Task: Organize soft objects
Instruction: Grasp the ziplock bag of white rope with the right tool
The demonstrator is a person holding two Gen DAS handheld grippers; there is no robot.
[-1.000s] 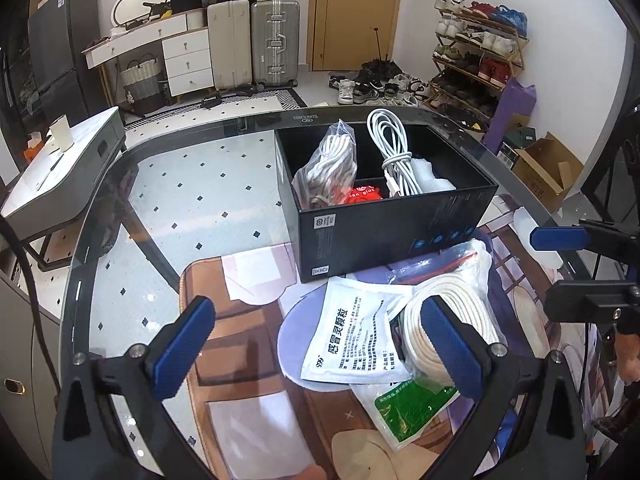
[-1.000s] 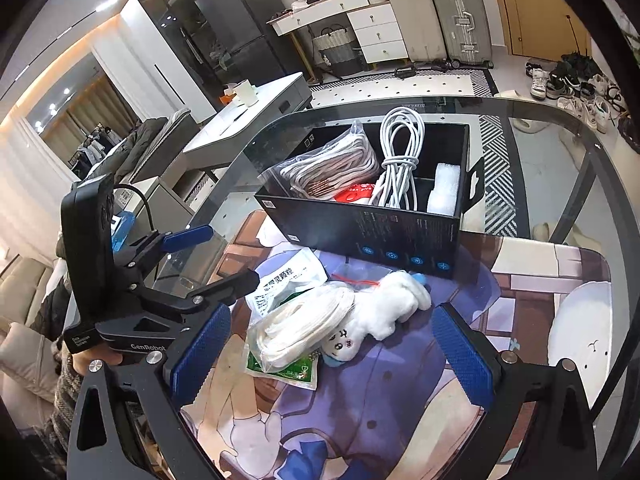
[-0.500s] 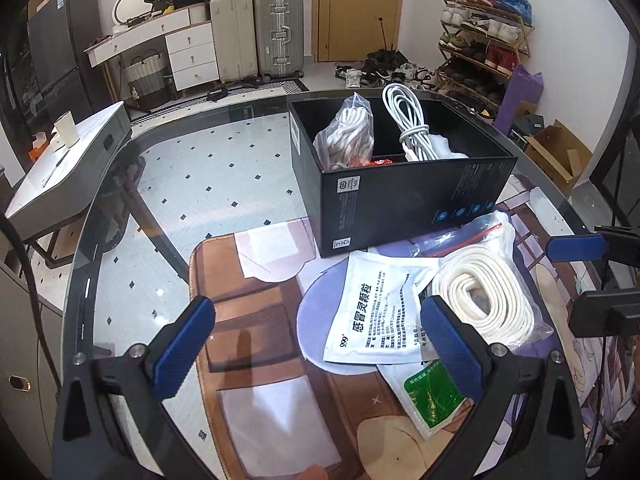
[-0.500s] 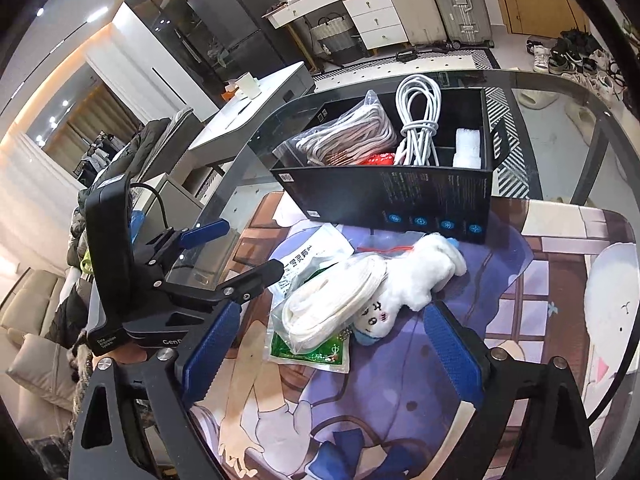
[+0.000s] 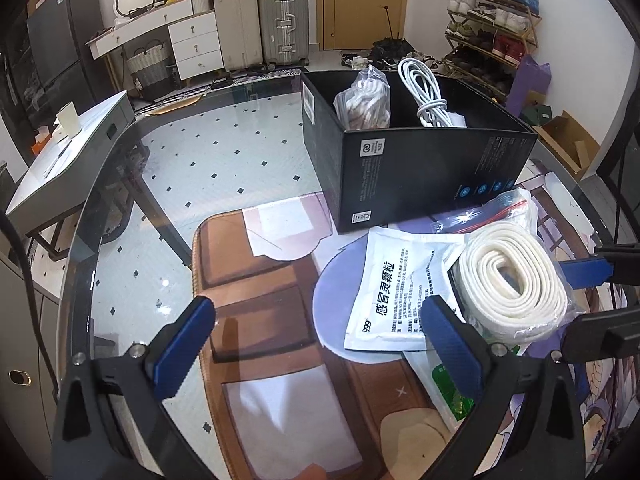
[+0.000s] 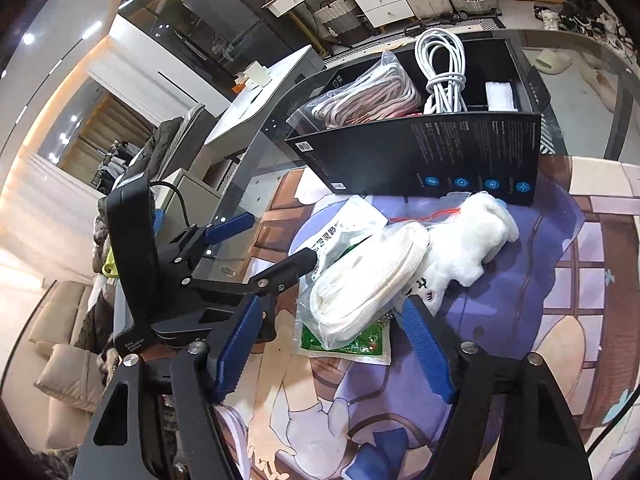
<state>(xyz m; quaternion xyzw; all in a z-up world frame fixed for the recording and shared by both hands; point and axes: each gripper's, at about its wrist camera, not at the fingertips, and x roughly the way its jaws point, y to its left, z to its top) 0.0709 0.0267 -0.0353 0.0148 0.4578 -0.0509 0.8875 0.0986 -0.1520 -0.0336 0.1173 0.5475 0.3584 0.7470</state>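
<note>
A bagged coil of white rope (image 6: pixel 368 280) lies on the printed mat in front of the black box (image 6: pixel 420 152). Its near end sits between the fingertips of my right gripper (image 6: pixel 330 308). The jaws are closing and the pads do not press on the bag. A white plush toy (image 6: pixel 468 240) leans against the coil. Under the coil lie a white sachet (image 5: pixel 396 288) and a green sachet (image 5: pixel 448 384). My left gripper (image 5: pixel 316 332) is open over the mat, its right finger above the white sachet. The right gripper (image 5: pixel 580 304) shows at the coil's (image 5: pixel 516 280) right side.
The black box (image 5: pixel 420 168) holds a bagged rope (image 5: pixel 366 100), a white cable bundle (image 5: pixel 428 92) and a white packet (image 6: pixel 498 96). The glass table's curved edge (image 5: pixel 92 248) runs on the left. A grey cabinet (image 5: pixel 68 156) stands beyond it.
Both grippers have come down toward the pile in front of the box. The right gripper's jaws have narrowed around the coil's near end and it has rolled a little.
</note>
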